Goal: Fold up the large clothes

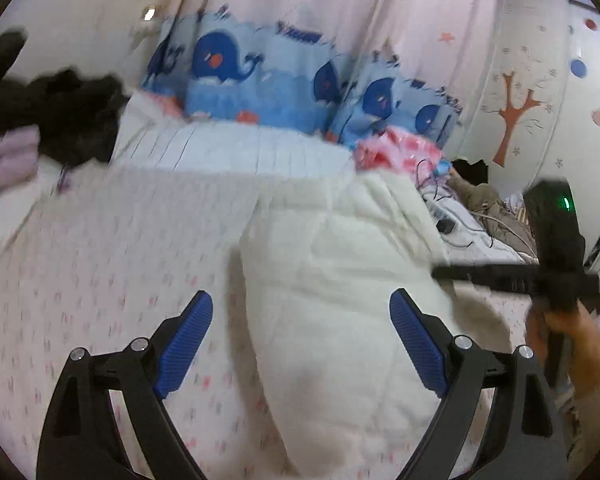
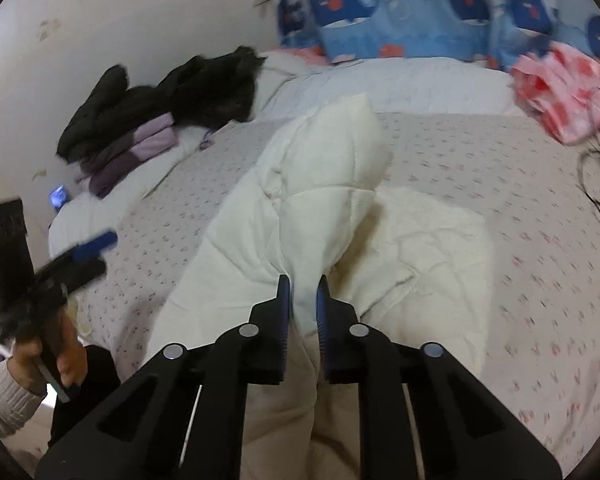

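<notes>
A: Where's the garment rn?

B: White quilted jacket (image 2: 320, 208), puffy, lying on the bed (image 2: 520, 208) over the floral sheet, roughly mid-bed. Part of it is bunched up into a hump, the rest is spread flat to the right in the right wrist view.

A: Claws?

B: Right claw (image 2: 302, 300) is clenched, blue pads nearly together w/ a pinch of the white fabric between them, so I'd call it grasping the jacket near its close edge. Left claw (image 1: 300, 344) is released, jaws wide, nothing between them, hovering above the jacket & sheet. No contact visible there.

A: Handling?

B: Judgement only: light, soft, very floppy, padded so it's bulky. Won't crease sharp, folds will spring back some. Shell looks smooth, prob slippery, so a thin pinch could slide out. Not fragile.

A: Where to grab?

B: Seams, hem or cuff edge, where the fabric is thin enough for the pads to bite. Avoid the fat middle of a quilted panel. Two-point hold on one edge, one claw each end, keeps it from sagging.

A: Clutter?

B: Dark clothes pile (image 2: 160, 100) far left, pink bag (image 2: 560, 92) far right, both well apart from it.
</notes>
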`<action>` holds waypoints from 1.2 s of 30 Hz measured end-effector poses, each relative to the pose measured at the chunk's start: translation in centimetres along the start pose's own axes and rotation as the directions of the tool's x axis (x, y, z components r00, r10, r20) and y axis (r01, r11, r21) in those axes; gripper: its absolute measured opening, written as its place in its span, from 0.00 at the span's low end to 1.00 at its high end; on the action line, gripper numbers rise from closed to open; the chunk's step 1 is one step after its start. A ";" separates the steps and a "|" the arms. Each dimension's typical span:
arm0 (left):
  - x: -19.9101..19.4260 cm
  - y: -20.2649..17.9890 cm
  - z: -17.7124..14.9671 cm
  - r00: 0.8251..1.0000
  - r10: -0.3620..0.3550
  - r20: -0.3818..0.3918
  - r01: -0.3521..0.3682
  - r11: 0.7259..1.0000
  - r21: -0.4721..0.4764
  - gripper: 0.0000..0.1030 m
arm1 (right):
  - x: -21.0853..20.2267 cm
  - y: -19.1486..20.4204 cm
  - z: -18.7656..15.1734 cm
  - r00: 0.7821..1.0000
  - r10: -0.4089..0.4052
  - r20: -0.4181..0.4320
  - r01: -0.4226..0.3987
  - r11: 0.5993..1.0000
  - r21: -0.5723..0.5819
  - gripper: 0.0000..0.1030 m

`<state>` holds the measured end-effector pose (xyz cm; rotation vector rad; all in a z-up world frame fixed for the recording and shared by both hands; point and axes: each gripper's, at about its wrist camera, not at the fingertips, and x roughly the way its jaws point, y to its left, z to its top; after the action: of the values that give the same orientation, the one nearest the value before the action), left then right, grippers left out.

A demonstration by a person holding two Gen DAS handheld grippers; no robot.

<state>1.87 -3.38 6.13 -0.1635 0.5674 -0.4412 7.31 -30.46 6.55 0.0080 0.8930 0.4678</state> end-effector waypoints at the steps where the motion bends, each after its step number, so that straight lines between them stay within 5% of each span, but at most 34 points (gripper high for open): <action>1: 0.8 -0.5 0.6 1.000 -0.013 0.000 0.013 1.000 0.011 0.87 | -0.3 -1.1 -0.9 1.000 -0.015 -0.003 0.015 0.999 0.029 0.09; 4: 5.1 -2.4 0.9 0.997 -0.031 -0.071 0.031 1.000 0.004 0.93 | 1.9 -5.7 -5.7 0.979 -0.190 -0.069 0.197 0.973 0.123 0.01; 6: 9.2 -3.1 -0.5 0.974 -0.062 -0.219 0.057 0.998 -0.029 0.93 | 3.5 -10.2 -9.9 0.998 -0.008 -0.066 0.031 0.929 0.369 0.01; 7: 10.9 -3.8 -1.9 0.964 -0.053 -0.262 0.050 0.999 -0.018 0.93 | 2.9 -10.5 -10.4 1.000 -0.002 -0.031 0.014 0.923 0.385 0.00; 9: 11.4 -5.5 -3.7 0.971 0.050 -0.233 -0.028 0.995 0.095 0.93 | 0.8 -9.3 -9.6 0.999 -0.038 0.039 0.023 0.942 0.335 0.01; 12: 11.4 -5.6 -4.2 0.975 0.042 -0.218 -0.022 0.995 0.093 0.93 | -2.3 -7.3 -6.6 0.987 0.016 0.162 -0.060 0.961 0.271 0.07; 14: 11.2 -5.8 -4.7 0.975 0.038 -0.220 -0.018 0.995 0.093 0.93 | -2.2 -6.7 -4.0 0.990 0.046 0.134 -0.080 0.963 0.258 0.46; 15: 11.2 -6.0 -4.8 0.974 0.042 -0.221 -0.020 0.995 0.100 0.93 | -1.3 -6.4 -2.4 0.993 0.042 0.113 -0.069 0.964 0.256 0.80; 16: 10.9 -6.2 -5.2 0.974 0.046 -0.221 -0.022 0.994 0.108 0.93 | -0.7 -6.4 -1.7 0.994 0.035 0.100 -0.060 0.966 0.252 0.90; 19: 10.8 -6.2 -4.8 0.973 0.046 -0.228 -0.019 0.993 0.118 0.93 | 4.8 -5.7 0.2 0.991 0.132 -0.018 -0.121 0.950 0.286 0.83; 20: 10.8 -6.3 -4.5 0.971 0.043 -0.233 -0.014 0.992 0.122 0.93 | 6.7 -5.6 0.2 0.989 0.125 -0.073 -0.100 0.954 0.284 0.66; 21: 10.8 -6.2 -4.4 0.968 0.042 -0.247 -0.008 0.991 0.135 0.93 | 7.5 -5.3 0.1 0.984 0.159 -0.080 -0.132 0.953 0.271 0.34; 22: 10.6 -6.1 -4.7 0.965 0.043 -0.258 -0.005 0.989 0.145 0.93 | 7.2 -5.0 0.0 0.986 0.160 -0.053 -0.139 0.952 0.272 0.26; 25: 8.6 -5.2 -3.9 0.960 -0.014 -0.279 0.048 0.992 0.117 0.93 | 4.5 -3.2 0.0 0.990 0.138 0.014 -0.138 0.968 0.211 0.20; 29: 6.1 -3.6 -1.9 0.981 -0.051 -0.187 0.052 0.999 0.002 0.93 | 0.9 -3.5 -2.2 0.997 0.048 0.060 -0.058 0.983 0.175 0.19; 30: 7.2 -3.4 -2.1 0.975 -0.051 -0.216 0.050 0.999 -0.009 0.93 | 1.3 -4.7 -3.2 0.998 0.048 0.050 -0.058 0.975 0.215 0.19; 32: 10.8 -3.4 -4.0 0.935 -0.064 -0.348 0.061 0.998 -0.017 0.93 | 3.8 -7.7 -5.5 0.998 0.055 0.029 -0.062 0.949 0.310 0.21; 34: 12.0 -2.5 -5.3 0.930 -0.066 -0.361 0.047 0.997 -0.059 0.94 | 4.7 -9.4 -6.5 0.992 0.113 0.048 -0.123 0.914 0.386 0.22; 36: 11.4 -1.4 -5.0 0.924 -0.127 -0.361 0.085 0.988 -0.131 0.94 | 3.9 -9.0 -6.1 0.993 0.104 0.048 -0.114 0.920 0.375 0.24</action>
<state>7.17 -9.86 -3.16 -0.2224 0.9579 -0.5505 8.35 -38.09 -2.02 0.4189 0.9479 0.3919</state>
